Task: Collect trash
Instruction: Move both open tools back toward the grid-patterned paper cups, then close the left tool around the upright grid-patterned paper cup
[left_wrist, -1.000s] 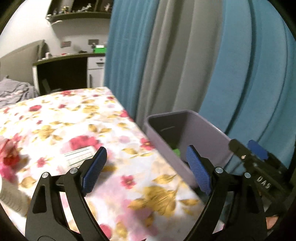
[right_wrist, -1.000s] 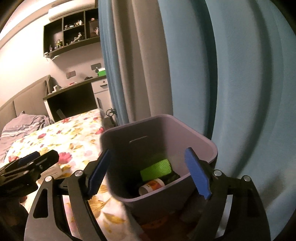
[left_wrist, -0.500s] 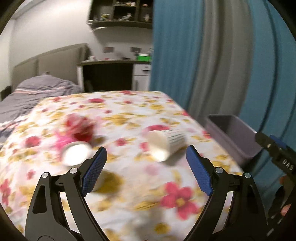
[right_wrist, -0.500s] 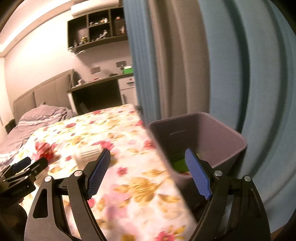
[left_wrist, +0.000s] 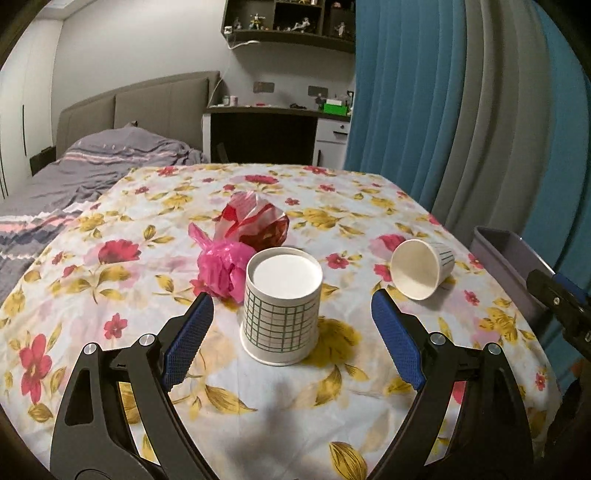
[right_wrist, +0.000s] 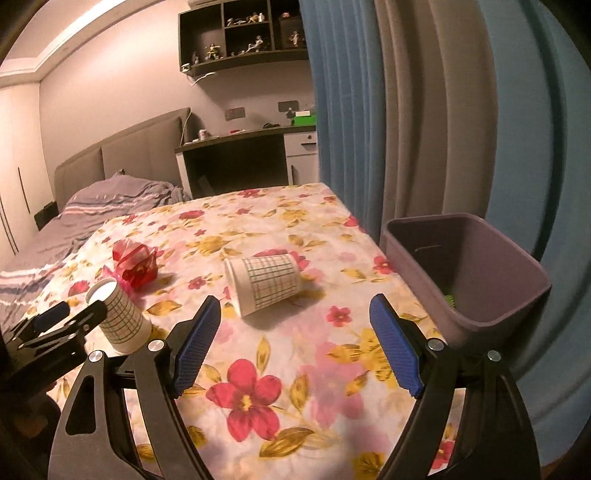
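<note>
The table (left_wrist: 110, 295) wears a white cloth with red and pink flowers and yellow leaves. The upturned cup (left_wrist: 279, 310) is white with a green grid, as is the tipped cup (left_wrist: 424, 266) at two o'clock. At eleven o'clock lie a pink bag (left_wrist: 219, 264) and a red-and-white striped bag (left_wrist: 255, 221). The bin (right_wrist: 476, 273) looks greyish purple, though lighting tints it. Both grippers have blue pads (left_wrist: 188, 332) on black arms.

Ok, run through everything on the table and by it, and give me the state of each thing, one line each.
Near cup: standing upside down, base up.
Far cup: lying on its side, empty.
Pink bag: crumpled, loose on the cloth.
Red and white bag: crumpled, behind the pink one.
Bin: open at the table edge, something green inside.
Left gripper: open, holding nothing.
Right gripper: open, holding nothing.
</note>
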